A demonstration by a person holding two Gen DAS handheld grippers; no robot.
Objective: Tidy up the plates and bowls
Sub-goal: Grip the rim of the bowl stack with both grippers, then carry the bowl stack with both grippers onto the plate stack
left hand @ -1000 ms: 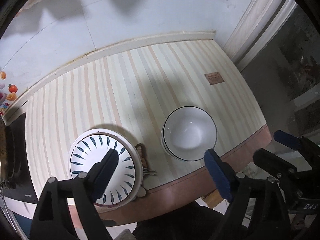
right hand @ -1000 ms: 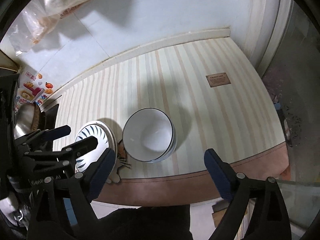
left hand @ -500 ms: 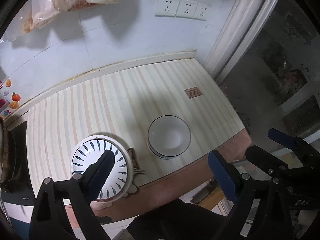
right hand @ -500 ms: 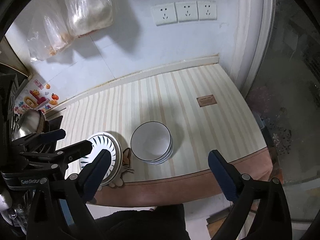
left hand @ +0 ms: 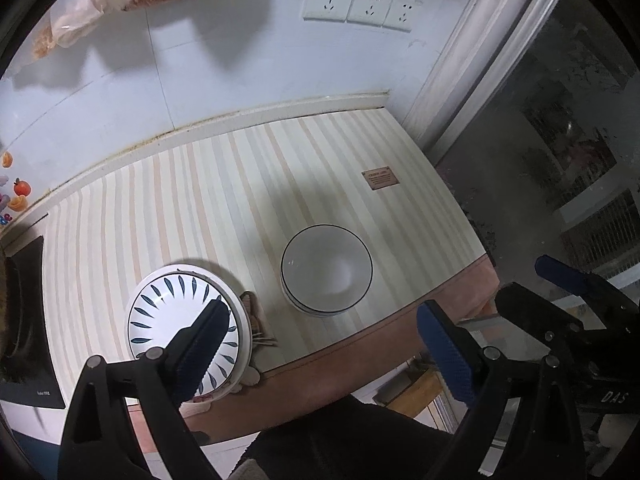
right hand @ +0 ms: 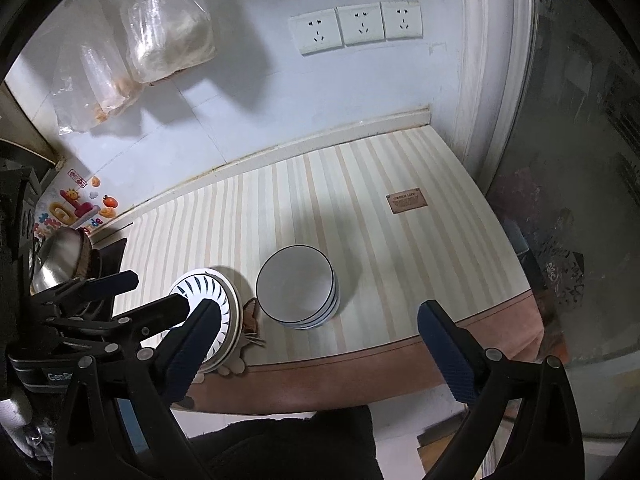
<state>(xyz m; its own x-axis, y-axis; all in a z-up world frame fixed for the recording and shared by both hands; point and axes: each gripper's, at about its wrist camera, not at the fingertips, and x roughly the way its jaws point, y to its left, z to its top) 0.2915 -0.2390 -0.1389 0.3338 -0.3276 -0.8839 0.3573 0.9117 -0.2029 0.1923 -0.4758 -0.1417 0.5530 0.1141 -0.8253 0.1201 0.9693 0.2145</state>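
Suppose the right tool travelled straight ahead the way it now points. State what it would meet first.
Probably the stack of white bowls on the striped mat: it sits nearest the line between the open right tool fingers, though depth is unclear.

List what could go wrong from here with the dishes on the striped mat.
1. The plate stack sits near the mat's front edge; a nudge could tip it off.
2. The bowl stack looks slightly offset, so a one-sided grasp might topple it.
3. Both hand-held grippers, left and right, hang open and close together, so they could collide.
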